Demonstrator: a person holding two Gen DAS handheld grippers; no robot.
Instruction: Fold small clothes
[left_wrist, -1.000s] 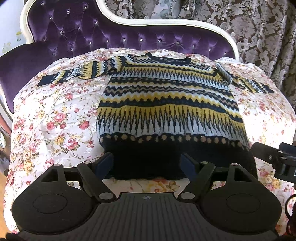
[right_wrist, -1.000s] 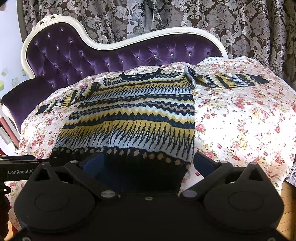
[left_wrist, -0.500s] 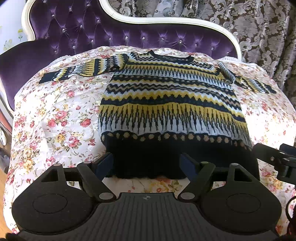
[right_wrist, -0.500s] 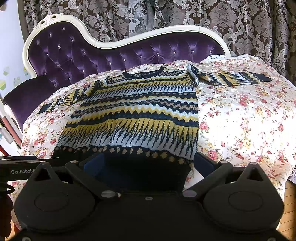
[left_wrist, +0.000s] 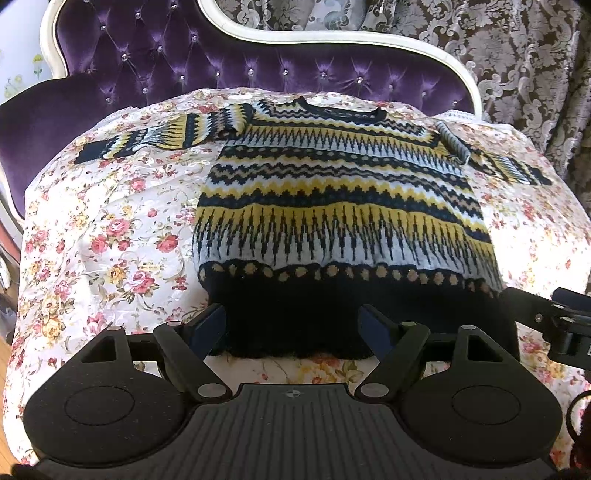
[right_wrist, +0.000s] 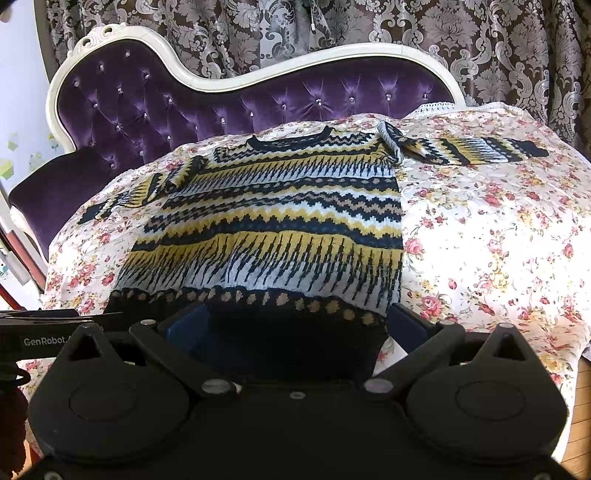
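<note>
Sweater (left_wrist: 343, 206), a small patterned knit in yellow, navy and pale grey, lies spread flat and face up on the floral sheet (left_wrist: 110, 236) that covers the purple tufted sofa (left_wrist: 177, 70), both sleeves out to the sides. In the left wrist view the left claw (left_wrist: 295, 328) hovers at the dark hem band (left_wrist: 295, 317), its fingers spread wide and holding nothing, near the hem's left corner. Judging from this, the fold has not begun: the step in hand is the approach to the hem. The hem's right end is cut off behind the other tool at the frame's right edge.

In the right wrist view the right claw (right_wrist: 295, 325) is likewise spread, empty, straddling the hem's right part (the black band merges with the black tool body, so whether the fingers touch the cloth is hard to tell). The right sleeve (right_wrist: 469, 151) shows a twist at the shoulder. The next move seems to call for both claws to close on the hem together and carry it evenly toward the collar (right_wrist: 291, 140). The sweater's left sleeve (right_wrist: 147, 188) looks bunched and foreshortened here.
</note>
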